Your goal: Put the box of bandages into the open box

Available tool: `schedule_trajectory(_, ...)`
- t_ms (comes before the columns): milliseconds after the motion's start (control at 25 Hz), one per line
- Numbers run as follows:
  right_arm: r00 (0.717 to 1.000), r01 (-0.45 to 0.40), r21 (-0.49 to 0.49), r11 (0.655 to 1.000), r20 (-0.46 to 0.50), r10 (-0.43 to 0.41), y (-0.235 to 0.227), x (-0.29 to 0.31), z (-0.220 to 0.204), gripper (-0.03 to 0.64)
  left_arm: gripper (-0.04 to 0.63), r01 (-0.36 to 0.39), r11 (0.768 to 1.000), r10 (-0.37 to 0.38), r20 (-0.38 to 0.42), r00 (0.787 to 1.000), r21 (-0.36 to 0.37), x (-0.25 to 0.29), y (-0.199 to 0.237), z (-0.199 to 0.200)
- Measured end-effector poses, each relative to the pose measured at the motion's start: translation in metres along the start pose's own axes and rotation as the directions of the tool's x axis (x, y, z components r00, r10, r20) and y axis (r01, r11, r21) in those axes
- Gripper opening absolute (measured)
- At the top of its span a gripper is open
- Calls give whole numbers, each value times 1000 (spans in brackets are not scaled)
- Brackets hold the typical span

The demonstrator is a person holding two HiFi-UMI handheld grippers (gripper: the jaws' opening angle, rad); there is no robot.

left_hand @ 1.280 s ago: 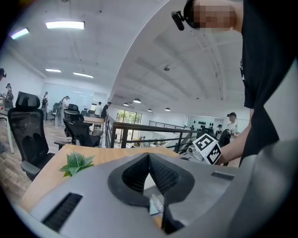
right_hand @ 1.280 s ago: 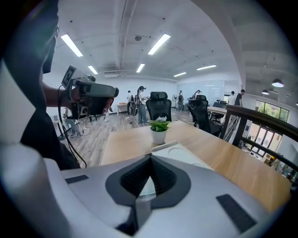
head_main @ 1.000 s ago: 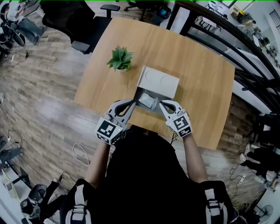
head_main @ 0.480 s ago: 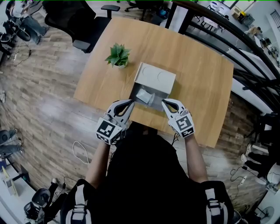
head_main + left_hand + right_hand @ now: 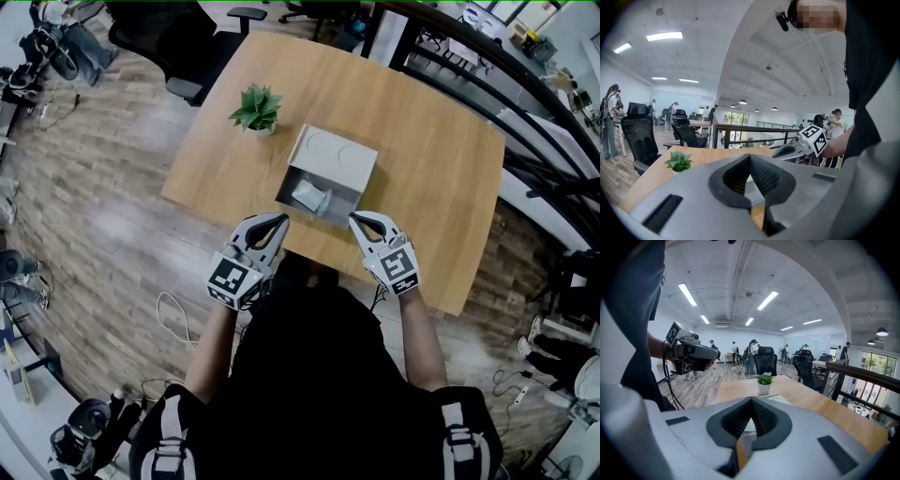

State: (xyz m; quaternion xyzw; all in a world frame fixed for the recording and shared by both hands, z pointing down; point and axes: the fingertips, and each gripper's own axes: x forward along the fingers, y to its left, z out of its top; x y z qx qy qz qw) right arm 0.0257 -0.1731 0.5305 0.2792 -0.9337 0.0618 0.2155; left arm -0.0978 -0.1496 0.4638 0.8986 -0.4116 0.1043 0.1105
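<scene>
Small green potted plant [image 5: 256,109] in a white pot on the wooden counter [image 5: 441,187], near its far left edge. Black office chair [image 5: 169,42] just beyond that corner. Grey wood-plank floor [image 5: 84,216] all round, white cable [image 5: 172,328] looped on it. Black railing [image 5: 487,89] along the right. Background: more chairs, standing people.

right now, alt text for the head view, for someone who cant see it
Seen from above, a grey open box sits on a wooden table with the box of bandages inside it. The left gripper and right gripper hover shut at the near edge; a potted plant stands beyond.
</scene>
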Motion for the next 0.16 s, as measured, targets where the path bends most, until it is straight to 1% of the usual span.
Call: schedule_trajectory(160, 1000, -9, -6, 1000, 4, 9, 4, -11, -4, 23, 23, -11, 1000, 10, -5, 1000, -3, -4, -15, -3)
